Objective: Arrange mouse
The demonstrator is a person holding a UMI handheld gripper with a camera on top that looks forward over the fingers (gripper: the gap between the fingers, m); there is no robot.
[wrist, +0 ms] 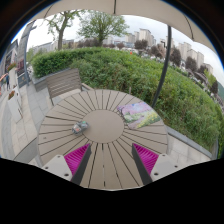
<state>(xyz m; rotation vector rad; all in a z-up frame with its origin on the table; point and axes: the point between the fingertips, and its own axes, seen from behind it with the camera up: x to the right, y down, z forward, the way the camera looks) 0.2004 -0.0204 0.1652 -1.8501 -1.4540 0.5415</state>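
Note:
A small grey mouse lies on the round slatted wooden table, ahead of my left finger and towards the table's left side. A colourful mouse mat lies on the table's far right part, beyond my right finger. My gripper hovers above the near part of the table, well short of the mouse. Its fingers with magenta pads stand wide apart with only bare table slats between them.
A wooden chair stands behind the table on the left. A green hedge runs behind and to the right. More chairs stand at the far left on the paved terrace. Trees and buildings lie beyond.

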